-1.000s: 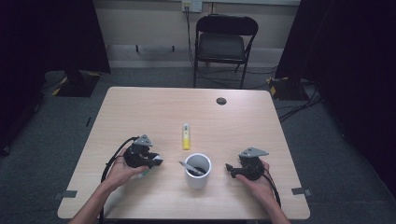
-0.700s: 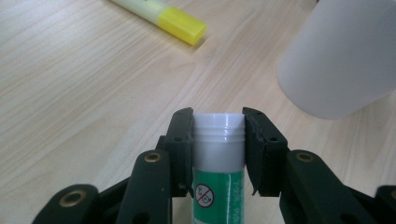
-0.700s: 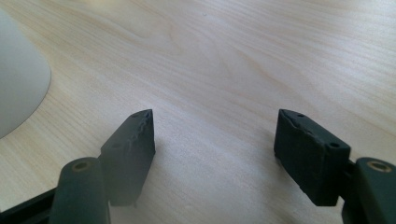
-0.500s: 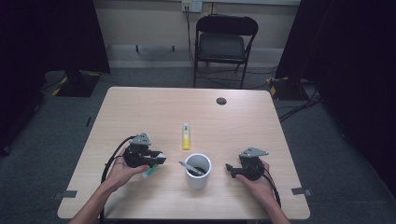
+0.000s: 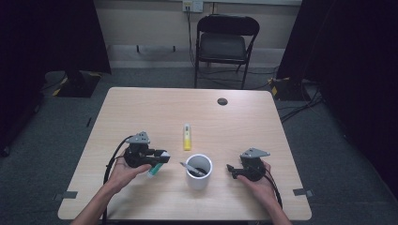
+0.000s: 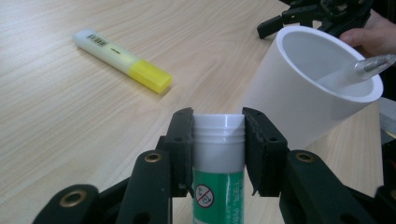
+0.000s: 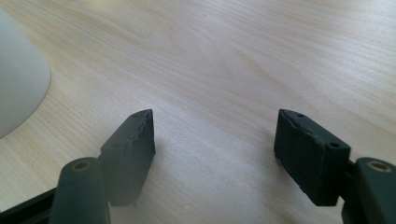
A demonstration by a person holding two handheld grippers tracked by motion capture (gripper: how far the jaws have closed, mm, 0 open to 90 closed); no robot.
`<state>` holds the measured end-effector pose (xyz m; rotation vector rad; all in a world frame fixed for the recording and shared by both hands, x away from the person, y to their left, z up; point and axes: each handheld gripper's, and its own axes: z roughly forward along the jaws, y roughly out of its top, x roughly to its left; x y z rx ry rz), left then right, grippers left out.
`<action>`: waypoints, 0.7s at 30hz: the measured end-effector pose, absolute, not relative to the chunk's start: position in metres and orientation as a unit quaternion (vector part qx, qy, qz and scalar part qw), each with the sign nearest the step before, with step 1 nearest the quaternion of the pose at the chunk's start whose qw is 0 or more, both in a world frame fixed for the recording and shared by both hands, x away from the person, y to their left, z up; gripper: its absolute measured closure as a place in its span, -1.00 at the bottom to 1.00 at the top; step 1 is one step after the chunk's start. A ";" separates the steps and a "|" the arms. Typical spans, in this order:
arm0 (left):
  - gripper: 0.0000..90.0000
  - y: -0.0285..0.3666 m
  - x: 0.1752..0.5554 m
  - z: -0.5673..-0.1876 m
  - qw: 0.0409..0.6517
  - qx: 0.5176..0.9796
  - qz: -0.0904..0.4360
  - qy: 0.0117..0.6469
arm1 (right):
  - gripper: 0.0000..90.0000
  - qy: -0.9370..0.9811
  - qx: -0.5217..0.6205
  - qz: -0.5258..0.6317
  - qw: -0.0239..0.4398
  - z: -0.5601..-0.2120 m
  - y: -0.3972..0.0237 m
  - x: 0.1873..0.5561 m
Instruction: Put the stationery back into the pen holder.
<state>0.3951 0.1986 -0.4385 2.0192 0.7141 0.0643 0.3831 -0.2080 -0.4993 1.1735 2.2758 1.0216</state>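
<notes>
The left gripper (image 6: 218, 126) has its jaws clamped on a white-capped green tube (image 6: 218, 154), the cap sticking out just past the fingertips (image 6: 183, 122). Beyond them to the right stands a white cup (image 6: 299, 88) holding a pen (image 6: 373, 64), and a yellow highlighter (image 6: 122, 59) lies ahead to the left. The right gripper (image 7: 212, 135) rests on the table (image 7: 233, 56), jaws spread wide with nothing between them, the cup (image 7: 18, 79) off to their left.
</notes>
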 end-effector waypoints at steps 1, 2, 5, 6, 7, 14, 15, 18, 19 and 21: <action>0.45 0.198 0.395 -0.438 0.482 0.826 0.026 0.292 | -0.37 0.810 0.418 0.364 0.191 -0.499 -0.208 0.383; 0.45 0.198 0.394 -0.437 0.485 0.823 0.026 0.294 | -0.37 0.810 0.418 0.364 0.191 -0.499 -0.208 0.383; 0.45 0.198 0.393 -0.434 0.491 0.820 0.030 0.292 | -0.37 0.810 0.418 0.364 0.191 -0.499 -0.208 0.383; 0.45 0.197 0.393 -0.433 0.495 0.818 0.029 0.293 | -0.37 0.810 0.418 0.364 0.191 -0.499 -0.208 0.383; 0.45 0.197 0.393 -0.432 0.497 0.816 0.029 0.292 | -0.37 0.810 0.418 0.364 0.191 -0.499 -0.208 0.383; 0.45 0.193 0.390 -0.423 0.511 0.811 0.028 0.283 | -0.37 0.810 0.418 0.364 0.191 -0.499 -0.208 0.383; 0.45 0.193 0.389 -0.422 0.511 0.812 0.030 0.281 | -0.37 0.810 0.418 0.364 0.191 -0.499 -0.208 0.383; 0.45 0.192 0.387 -0.418 0.515 0.810 0.033 0.279 | -0.37 0.810 0.418 0.364 0.191 -0.499 -0.208 0.383; 0.45 0.192 0.387 -0.416 0.519 0.809 0.034 0.276 | -0.37 0.810 0.418 0.364 0.191 -0.499 -0.208 0.383; 0.45 0.190 0.385 -0.414 0.521 0.807 0.039 0.275 | -0.37 0.810 0.418 0.364 0.191 -0.499 -0.208 0.383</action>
